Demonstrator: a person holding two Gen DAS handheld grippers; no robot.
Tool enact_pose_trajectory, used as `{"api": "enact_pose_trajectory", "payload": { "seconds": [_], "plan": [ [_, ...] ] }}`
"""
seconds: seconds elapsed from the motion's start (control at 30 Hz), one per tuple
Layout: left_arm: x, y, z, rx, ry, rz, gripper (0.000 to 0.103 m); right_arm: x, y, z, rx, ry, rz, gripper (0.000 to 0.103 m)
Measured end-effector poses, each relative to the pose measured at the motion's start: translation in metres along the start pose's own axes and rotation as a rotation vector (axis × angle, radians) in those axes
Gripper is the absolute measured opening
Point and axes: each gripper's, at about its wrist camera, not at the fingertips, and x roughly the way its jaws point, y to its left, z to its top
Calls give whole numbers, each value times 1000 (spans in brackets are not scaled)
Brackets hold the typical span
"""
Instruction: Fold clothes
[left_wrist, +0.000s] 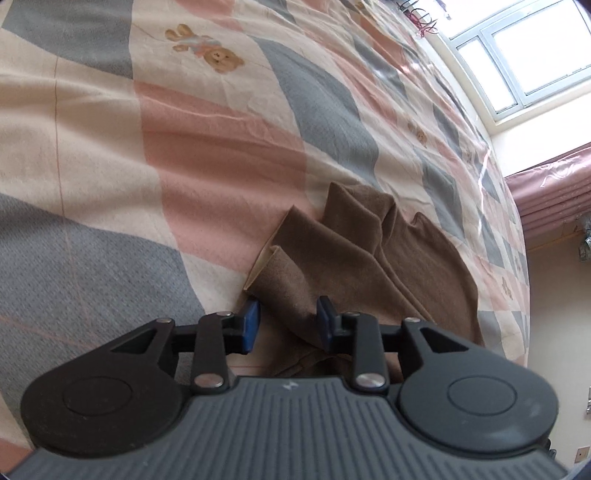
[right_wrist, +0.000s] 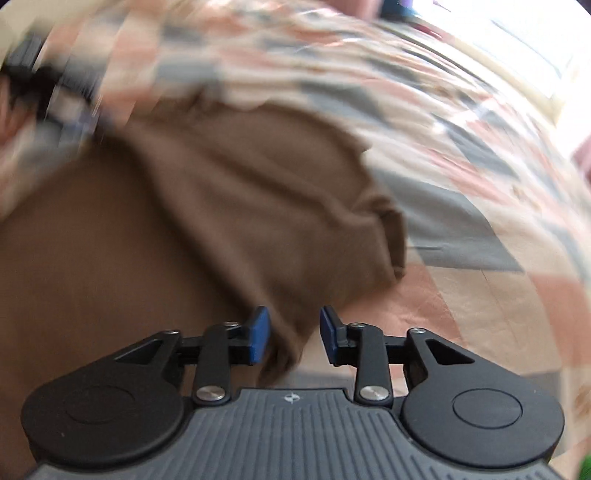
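blue pads of the left gripper (left_wrist: 287, 325), jaws narrowly parted and gripping nothing, straddle the near edge of the brown garment (left_wrist: 373, 258), whose long axis runs away across the patchwork bedspread (left_wrist: 147, 155); right gripper (right_wrist: 293, 334), likewise parted, hovers over its opposite edge.

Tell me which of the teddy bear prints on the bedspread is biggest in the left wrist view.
The teddy bear print near the top left, on a cream patch of the bedspread; the others, toward the right edge near the window, look far smaller.
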Motion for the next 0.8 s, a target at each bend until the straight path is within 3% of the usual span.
{"api": "enact_pose_trajectory", "payload": {
  "seconds": [0.07, 0.1, 0.13, 0.2, 0.3, 0.4, 0.47, 0.53, 0.57, 0.6, 0.67, 0.73, 0.8],
  "plan": [
    [3, -1, 1, 4, 2, -6, 23, 10, 12, -4, -65, 0, -35, 31],
    [4, -3, 1, 20, 5, -10, 13, 14, 12, -4, -65, 0, -27, 10],
    [4, -7, 1, 46, 7, -13, 7, 14, 10, -5, -37, -7, -29, 0],
    [3, -18, -2, 140, 2, 4, 6, 11, 0, -11, 74, -19, -53, 0],
    [7, -25, -8, 240, 9, 67, 12, 13, -8, -38, 283, 78, -28, 0],
    [-6, -15, -5, 142, -13, 66, 22, 15, -12, -46, 343, 149, 7, 0],
    [-21, -8, -4, 58, -38, 55, 32, 0, -19, -41, 403, 104, -15, 2],
    [-35, 0, -5, -49, -59, 20, 48, -15, -26, -33, 481, 27, -14, 15],
    [-37, 4, -8, -107, -60, -4, 60, -20, -29, -29, 520, -11, 7, 16],
    [-36, 8, -11, -166, -55, -31, 65, -23, -28, -25, 546, -40, 30, 18],
    [-28, 13, -14, -254, -45, -66, 65, -21, -24, -17, 563, -71, 50, 21],
    [-13, 16, -15, -298, -48, -50, 64, -15, -21, -12, 588, -80, 68, 22],
    [-2, 16, -12, -317, -68, -20, 51, -9, -20, -8, 633, -83, 96, 23]
  ]
}}
